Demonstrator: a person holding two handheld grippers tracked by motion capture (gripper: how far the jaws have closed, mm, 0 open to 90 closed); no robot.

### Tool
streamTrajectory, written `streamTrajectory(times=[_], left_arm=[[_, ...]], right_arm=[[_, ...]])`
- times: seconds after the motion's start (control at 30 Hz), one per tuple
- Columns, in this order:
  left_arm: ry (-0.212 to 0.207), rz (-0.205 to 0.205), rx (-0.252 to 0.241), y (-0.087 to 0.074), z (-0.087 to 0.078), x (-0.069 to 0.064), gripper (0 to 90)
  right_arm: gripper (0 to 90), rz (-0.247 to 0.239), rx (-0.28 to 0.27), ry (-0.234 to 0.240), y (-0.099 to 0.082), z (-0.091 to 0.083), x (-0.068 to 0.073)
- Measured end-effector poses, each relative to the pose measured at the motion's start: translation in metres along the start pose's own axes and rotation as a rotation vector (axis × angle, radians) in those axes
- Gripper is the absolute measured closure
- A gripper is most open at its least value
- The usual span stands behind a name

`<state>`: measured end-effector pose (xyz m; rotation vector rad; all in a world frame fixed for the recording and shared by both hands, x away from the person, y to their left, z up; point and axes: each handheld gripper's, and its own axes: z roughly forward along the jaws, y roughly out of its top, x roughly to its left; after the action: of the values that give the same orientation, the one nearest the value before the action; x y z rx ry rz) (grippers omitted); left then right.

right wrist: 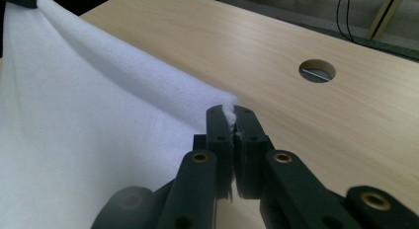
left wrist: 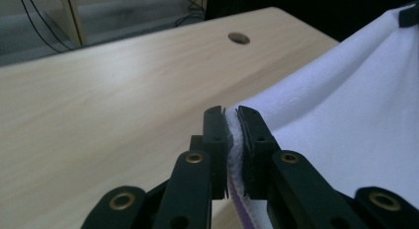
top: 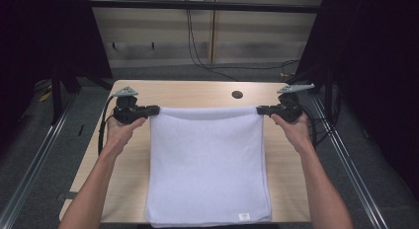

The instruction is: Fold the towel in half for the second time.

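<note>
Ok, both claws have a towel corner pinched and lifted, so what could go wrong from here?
1. The right claw holds only a thin tip of the towel, so that corner may slip out under tension.
2. The left claw bites deeper, so uneven pull could skew the far edge.
3. The near edge hangs at the table rim and could slide off if dragged toward the person.

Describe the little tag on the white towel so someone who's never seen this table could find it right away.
Start at the light wooden table and the white towel spread over its middle, far corners pinched by the left gripper and right gripper. Follow the towel to its near right corner: the small label there is the sole mark on plain cloth.
</note>
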<state>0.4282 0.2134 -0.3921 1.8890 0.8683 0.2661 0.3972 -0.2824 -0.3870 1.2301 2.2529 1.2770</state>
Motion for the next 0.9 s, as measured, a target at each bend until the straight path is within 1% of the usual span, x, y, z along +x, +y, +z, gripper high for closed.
streamTrajectory(times=[0.07,0.1,0.13,0.23,0.27,0.3,0.33,0.37,0.4,0.43,0.47,0.53,0.57,0.6,0.63,0.67,0.7,0.73,0.77,0.83,0.87,0.9], left_arm=[[0.004,0.015,-0.020,0.006,-0.004,-0.004,83.4],[0.004,0.015,-0.020,0.006,-0.004,-0.004,83.4],[0.004,0.033,-0.028,0.004,-0.005,-0.007,83.4],[-0.003,0.036,-0.031,0.000,-0.006,-0.009,83.5],[-0.020,0.039,-0.032,-0.005,-0.010,-0.012,83.5],[-0.021,0.043,-0.037,-0.007,-0.014,-0.015,83.5],[-0.021,0.043,-0.037,-0.007,-0.014,-0.015,83.5],[-0.040,0.045,-0.046,-0.011,-0.018,-0.019,83.5],[-0.036,0.068,-0.041,-0.017,-0.026,-0.025,83.7],[-0.036,0.068,-0.041,-0.017,-0.026,-0.025,83.7],[-0.054,0.069,-0.052,-0.021,-0.035,-0.030,83.7],[-0.059,0.091,-0.045,-0.023,-0.043,-0.036,83.7],[-0.062,0.095,-0.043,-0.024,-0.048,-0.039,83.7],[-0.062,0.095,-0.043,-0.024,-0.048,-0.039,83.7],[-0.074,0.103,-0.044,-0.028,-0.056,-0.046,83.7],[-0.074,0.103,-0.044,-0.028,-0.056,-0.046,83.7],[-0.083,0.111,-0.045,-0.033,-0.060,-0.049,83.7],[-0.088,0.113,-0.042,-0.038,-0.063,-0.052,83.7],[-0.084,0.110,-0.040,-0.044,-0.065,-0.054,83.7],[-0.104,0.086,-0.050,-0.054,-0.067,-0.054,83.7],[-0.116,0.066,-0.051,-0.063,-0.066,-0.056,83.7],[-0.116,0.066,-0.051,-0.063,-0.066,-0.056,83.6]], right_arm=[[86.9,0.003,-0.018,-0.012,0.006,-0.003,-0.003],[86.9,0.003,-0.018,-0.012,0.006,-0.003,-0.003],[87.0,0.016,-0.037,-0.009,0.006,-0.006,-0.004],[87.0,0.008,-0.042,0.003,0.003,-0.009,-0.003],[87.1,0.000,-0.044,0.030,-0.001,-0.012,0.000],[87.1,-0.013,-0.048,0.047,-0.003,-0.015,0.003],[87.1,-0.013,-0.048,0.047,-0.003,-0.015,0.003],[87.1,-0.021,-0.055,0.064,-0.005,-0.018,0.006],[87.2,-0.039,-0.057,0.083,-0.010,-0.025,0.012],[87.2,-0.039,-0.057,0.083,-0.010,-0.025,0.012],[87.3,-0.049,-0.052,0.095,-0.014,-0.031,0.018],[87.3,-0.057,-0.054,0.107,-0.016,-0.037,0.023],[87.3,-0.061,-0.063,0.110,-0.018,-0.041,0.026],[87.3,-0.067,-0.070,0.118,-0.019,-0.044,0.029],[87.3,-0.073,-0.075,0.120,-0.021,-0.048,0.034],[87.3,-0.073,-0.075,0.120,-0.021,-0.048,0.034],[87.3,-0.070,-0.098,0.145,-0.028,-0.055,0.042],[87.3,-0.070,-0.098,0.145,-0.028,-0.055,0.042],[87.3,-0.075,-0.101,0.150,-0.032,-0.058,0.047],[87.3,-0.086,-0.083,0.157,-0.040,-0.061,0.053],[87.2,-0.088,-0.073,0.159,-0.049,-0.063,0.056],[87.2,-0.088,-0.073,0.159,-0.049,-0.063,0.056]])
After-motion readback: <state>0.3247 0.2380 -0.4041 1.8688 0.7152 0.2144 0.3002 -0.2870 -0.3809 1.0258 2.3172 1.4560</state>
